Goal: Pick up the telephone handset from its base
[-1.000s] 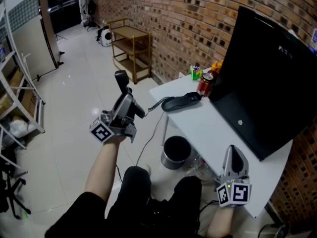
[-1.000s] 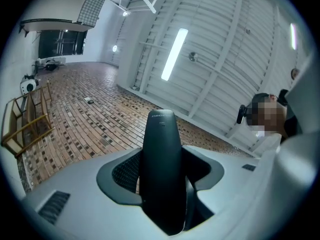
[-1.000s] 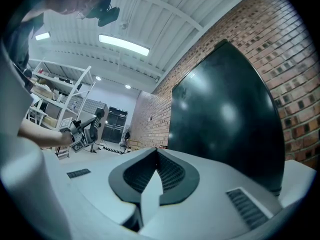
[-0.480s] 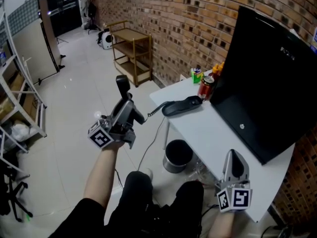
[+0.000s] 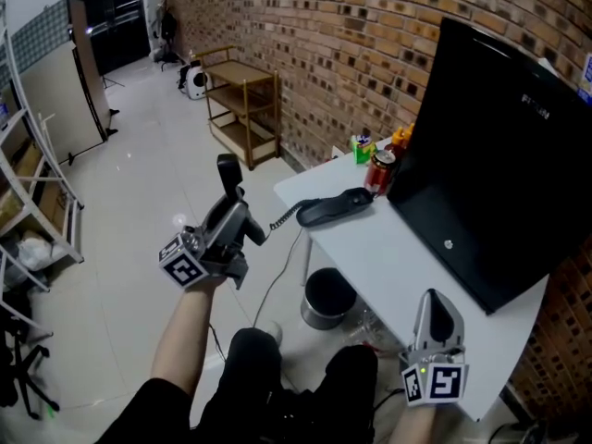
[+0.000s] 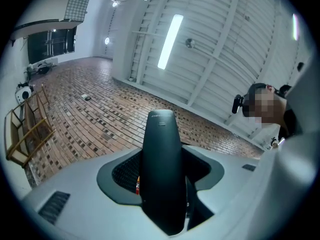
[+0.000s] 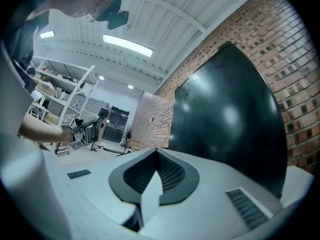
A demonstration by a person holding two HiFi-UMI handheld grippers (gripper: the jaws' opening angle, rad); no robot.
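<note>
The black telephone handset (image 5: pixel 230 181) stands upright in my left gripper (image 5: pixel 233 216), which is shut on its lower part, out over the floor to the left of the table. In the left gripper view the handset (image 6: pixel 161 169) rises between the jaws. A coiled cord (image 5: pixel 285 216) runs from it to the dark phone base (image 5: pixel 335 207) near the white table's (image 5: pixel 388 248) left corner. My right gripper (image 5: pixel 435 314) hovers at the table's near edge, jaws together and holding nothing (image 7: pixel 150 186).
A big black monitor (image 5: pixel 499 155) fills the table's right side. A red can (image 5: pixel 380 168) and small bottles (image 5: pixel 364 142) stand behind the base. A round bin (image 5: pixel 329 296) sits under the table; a wooden shelf cart (image 5: pixel 242 100) stands by the brick wall.
The left gripper has tipped a little with the handset and sits slightly lower in the head view. The right gripper has stayed where it was.
</note>
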